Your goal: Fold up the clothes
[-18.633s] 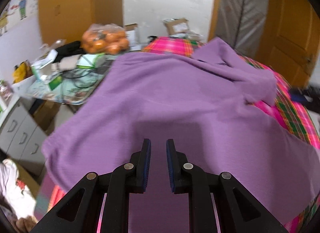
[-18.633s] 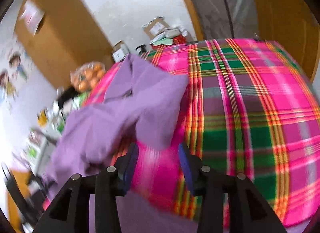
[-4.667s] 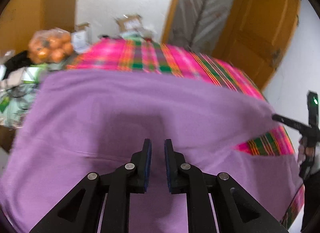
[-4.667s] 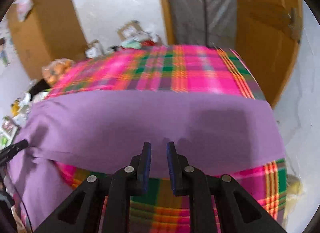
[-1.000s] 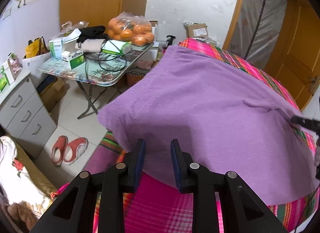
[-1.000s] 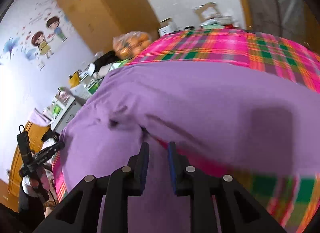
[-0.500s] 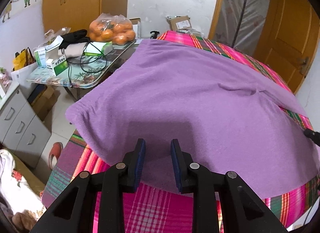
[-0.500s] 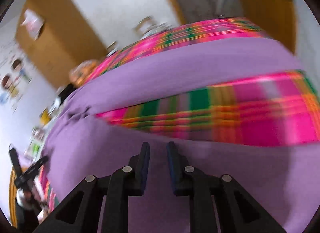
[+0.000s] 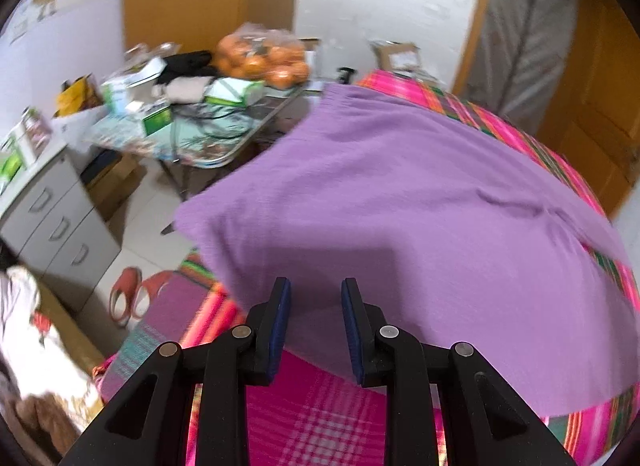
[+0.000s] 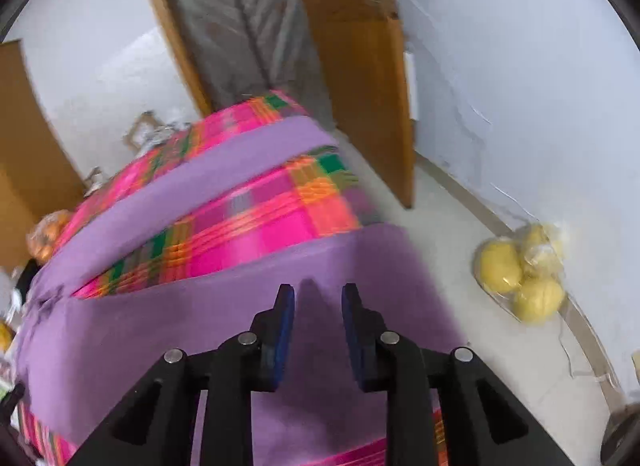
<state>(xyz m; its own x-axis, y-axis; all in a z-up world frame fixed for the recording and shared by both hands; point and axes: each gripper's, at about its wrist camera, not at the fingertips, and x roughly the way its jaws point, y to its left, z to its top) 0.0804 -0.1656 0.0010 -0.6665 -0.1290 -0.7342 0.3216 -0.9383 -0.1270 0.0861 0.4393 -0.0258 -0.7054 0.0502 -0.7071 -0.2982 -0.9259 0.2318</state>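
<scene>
**Lying spread on the bed, purple garment under both hand-held grippers**

Lying flat across the plaid bed cover [image 9: 320, 406], the purple garment [image 9: 420, 205] takes up most of the bed. Its near hem runs just beyond the left hand-held gripper [image 9: 313, 298], whose blue pads stand spread apart with nothing between them. A corner of the garment overhangs the bed's side toward the floor, above a pair of red slippers [image 9: 134, 292].

From the right wrist view the purple garment [image 10: 200, 326] lies directly under the right hand-held gripper [image 10: 318, 298], also spread and empty. A separate purple band crosses the plaid cover [image 10: 260, 221] farther along the bed.

Beside the bed, past the garment's far corner, stands a cluttered bench [image 9: 224, 145] carrying a bag of oranges [image 9: 264, 57]. Grey drawers [image 9: 60, 221] stand nearer. On the bed's other side, bare floor runs to a wooden door [image 10: 360, 65] and a bag of yellow fruit [image 10: 520, 270].
</scene>
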